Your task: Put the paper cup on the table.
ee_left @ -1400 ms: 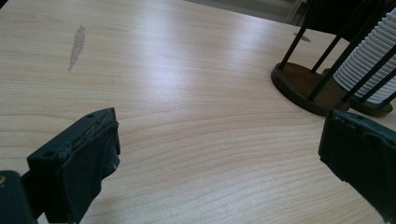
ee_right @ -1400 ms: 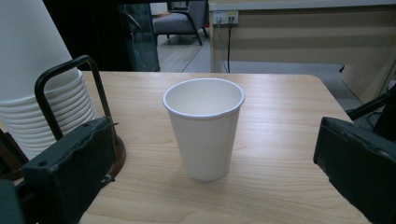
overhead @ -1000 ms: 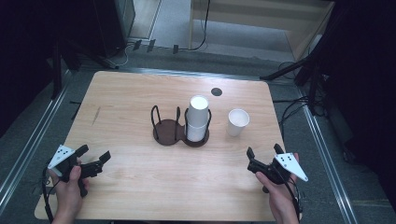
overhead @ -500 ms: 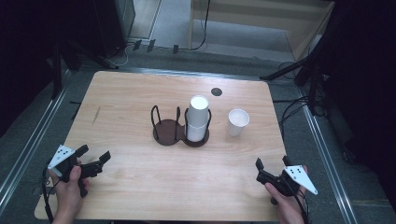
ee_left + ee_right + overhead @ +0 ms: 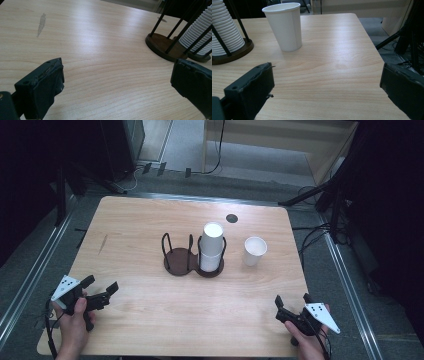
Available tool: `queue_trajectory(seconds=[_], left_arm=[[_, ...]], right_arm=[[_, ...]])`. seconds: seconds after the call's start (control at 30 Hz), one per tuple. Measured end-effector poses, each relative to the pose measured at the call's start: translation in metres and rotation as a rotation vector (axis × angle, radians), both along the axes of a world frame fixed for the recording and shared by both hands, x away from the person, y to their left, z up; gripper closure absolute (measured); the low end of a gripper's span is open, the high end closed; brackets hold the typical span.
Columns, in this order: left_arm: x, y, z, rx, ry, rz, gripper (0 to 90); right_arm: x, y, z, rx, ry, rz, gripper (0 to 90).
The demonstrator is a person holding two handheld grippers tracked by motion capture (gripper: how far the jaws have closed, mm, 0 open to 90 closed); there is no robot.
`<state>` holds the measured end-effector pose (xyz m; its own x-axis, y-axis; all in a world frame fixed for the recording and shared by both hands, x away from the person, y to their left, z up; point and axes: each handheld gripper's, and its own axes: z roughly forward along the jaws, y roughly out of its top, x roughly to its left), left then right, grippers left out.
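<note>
White cup (image 5: 255, 251) upright, ahead-left of right gripper (image 5: 294, 305), the nearer; left gripper (image 5: 100, 292) far; both jaws wide, empty

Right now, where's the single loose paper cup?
In the high view the loose cup stands upright right of centre, just right of the cup stack in its holder.

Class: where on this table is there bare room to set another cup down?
Free: the table's left half beside the holder, and the front strip between the left tongs and right tongs. Crowded: the cup stack and single cup.
</note>
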<state>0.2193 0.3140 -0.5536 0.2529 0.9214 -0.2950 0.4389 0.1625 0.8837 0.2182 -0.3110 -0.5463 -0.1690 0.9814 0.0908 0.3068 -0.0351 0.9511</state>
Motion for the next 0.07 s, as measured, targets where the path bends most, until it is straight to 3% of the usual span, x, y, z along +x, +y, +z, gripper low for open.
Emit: queue_trajectory(seconds=[0.07], left_arm=[[0.0001, 0.0000, 0.0000, 0.001, 0.001, 0.000, 0.0]], right_arm=[[-0.0001, 0.0001, 0.0000, 0.002, 0.000, 0.001, 0.0]])
